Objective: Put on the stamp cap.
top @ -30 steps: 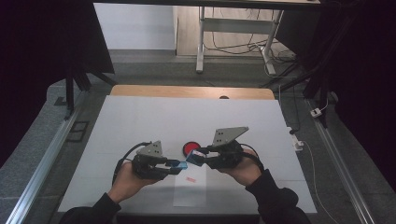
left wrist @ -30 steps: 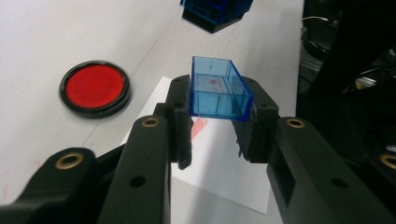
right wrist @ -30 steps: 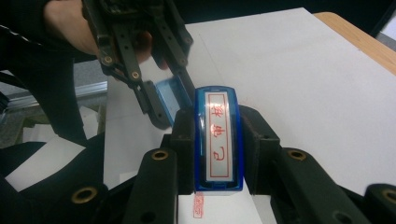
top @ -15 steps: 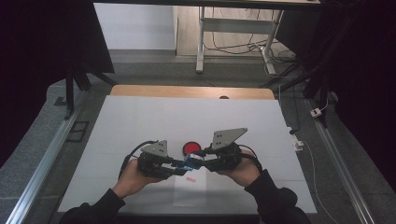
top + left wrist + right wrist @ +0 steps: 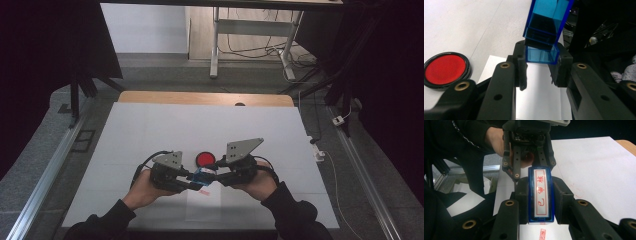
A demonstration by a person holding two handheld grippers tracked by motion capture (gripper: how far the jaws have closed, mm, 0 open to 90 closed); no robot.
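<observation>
A blue translucent stamp (image 5: 202,174) hangs just above the table between both grippers. My left gripper (image 5: 192,181) comes in from the left and is shut on the stamp's clear blue end (image 5: 541,53). From the right, my right gripper (image 5: 214,175) is shut on the stamp's body (image 5: 540,202), whose white face with red characters is turned up to the camera. In the right gripper view the left gripper (image 5: 527,173) meets the stamp's far end. A round red ink pad (image 5: 205,159) (image 5: 445,68) lies just behind the stamp. Under it lies a white sheet (image 5: 202,207) with a red imprint (image 5: 203,192) (image 5: 541,233).
The white table mat (image 5: 150,130) stretches behind and to both sides of the hands. A wooden table edge (image 5: 200,98) runs along the far side, and metal rails (image 5: 45,180) flank the table. Cables lie on the floor at the right (image 5: 340,120).
My left gripper has shifted slightly right, toward the right gripper, so the two hands sit closer together with the stamp between them. The right hand has barely moved.
</observation>
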